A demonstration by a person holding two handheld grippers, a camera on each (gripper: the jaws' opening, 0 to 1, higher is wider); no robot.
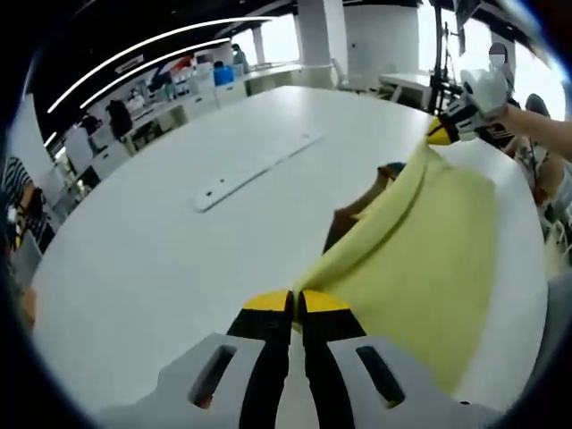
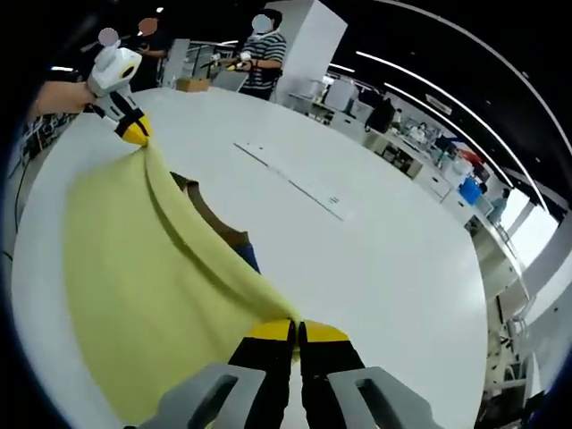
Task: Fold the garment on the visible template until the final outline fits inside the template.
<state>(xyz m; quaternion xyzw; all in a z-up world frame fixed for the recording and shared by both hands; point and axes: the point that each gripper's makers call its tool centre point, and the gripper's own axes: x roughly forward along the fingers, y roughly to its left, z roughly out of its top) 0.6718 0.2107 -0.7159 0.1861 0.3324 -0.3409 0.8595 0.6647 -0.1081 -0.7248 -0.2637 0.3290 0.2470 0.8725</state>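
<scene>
A pale yellow garment (image 1: 429,241) hangs stretched between the two grippers above the white table (image 1: 179,223). My left gripper (image 1: 294,304) is shut on one corner of it at the bottom of the left gripper view. The right gripper (image 1: 440,132) pinches the far corner at the upper right, held by a person's hand. In the right gripper view my right gripper (image 2: 296,334) is shut on the garment (image 2: 134,277), and the left gripper (image 2: 134,132) holds the far corner. A brown template (image 1: 353,219) with a blue edge lies under the raised cloth (image 2: 219,228).
A long white strip (image 1: 255,170) lies flat on the table beyond the garment (image 2: 290,183). People stand at the table's far side (image 2: 259,58). Desks and shelves line the room's edge (image 1: 179,89).
</scene>
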